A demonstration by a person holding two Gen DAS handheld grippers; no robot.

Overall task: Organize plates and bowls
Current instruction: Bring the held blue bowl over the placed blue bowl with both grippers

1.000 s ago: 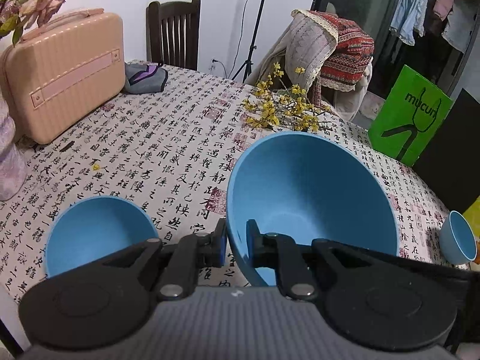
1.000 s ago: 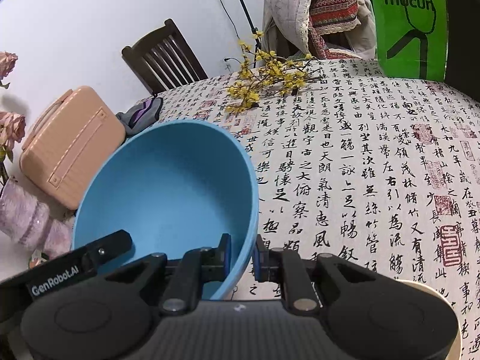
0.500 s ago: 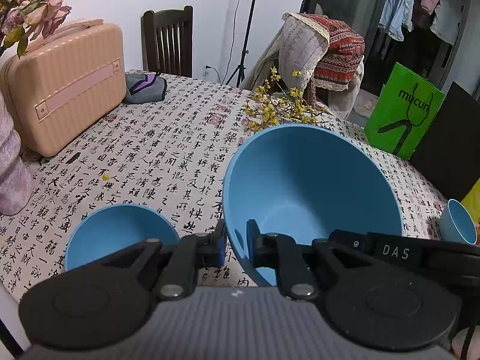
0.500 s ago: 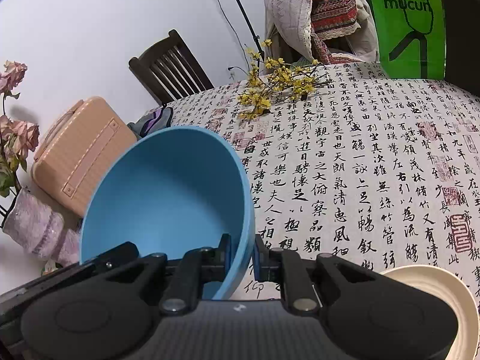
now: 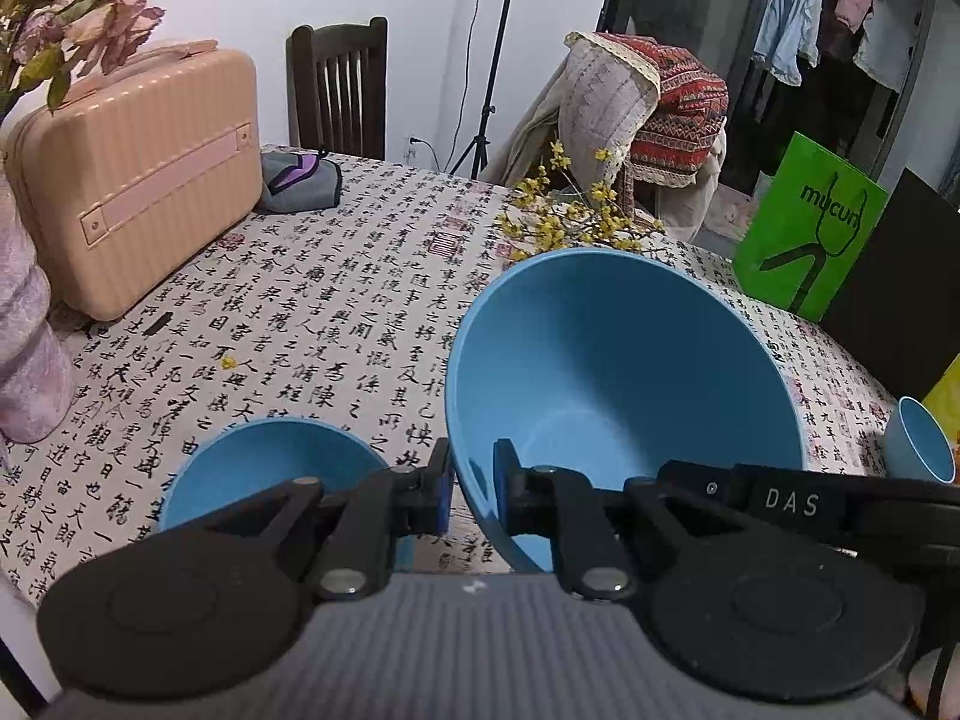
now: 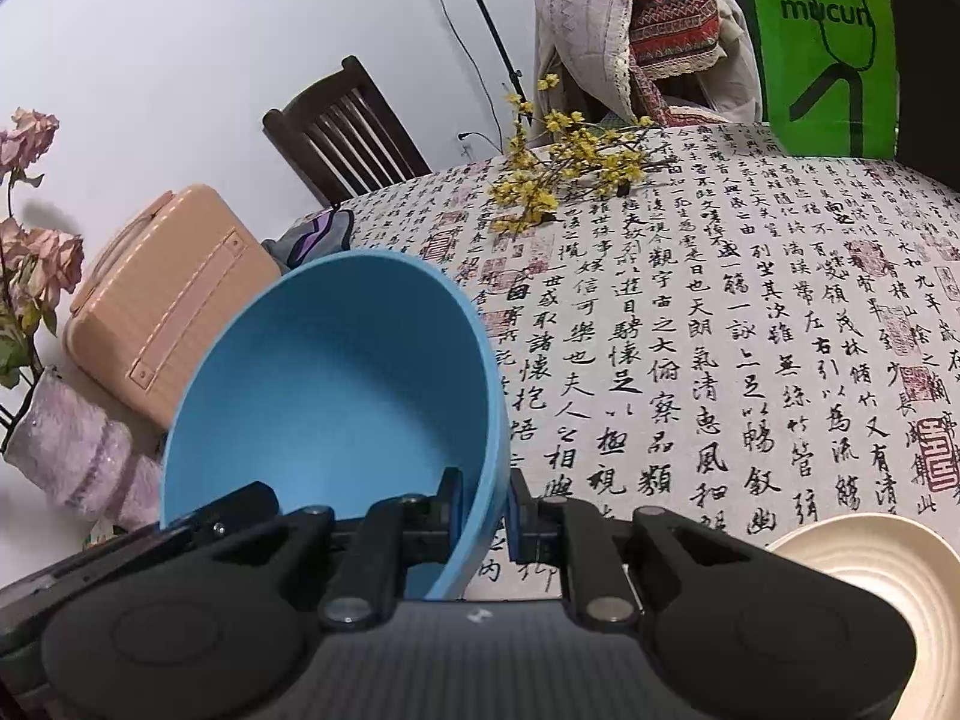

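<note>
Both grippers hold one large blue bowl (image 5: 624, 360) above the table. My left gripper (image 5: 471, 495) is shut on its near left rim. My right gripper (image 6: 485, 507) is shut on the near right rim of the same large blue bowl (image 6: 336, 384), which tilts to the left in the right wrist view. A smaller blue bowl (image 5: 270, 471) sits on the tablecloth below and left of the held one. A small blue cup (image 5: 918, 447) lies on its side at the right edge. A cream ribbed plate (image 6: 882, 576) lies at the lower right of the right wrist view.
The table wears a calligraphy-print cloth (image 5: 336, 330). A peach case (image 5: 138, 180), a lilac vase (image 5: 27, 360) with dried roses, a grey pouch (image 5: 300, 180) and a yellow flower sprig (image 5: 570, 222) stand around it. A green bag (image 5: 810, 228) and chairs are behind.
Both grippers have drawn back toward the near edge with the large bowl; more of the smaller bowl and of the cream plate shows. The grips are unchanged.
</note>
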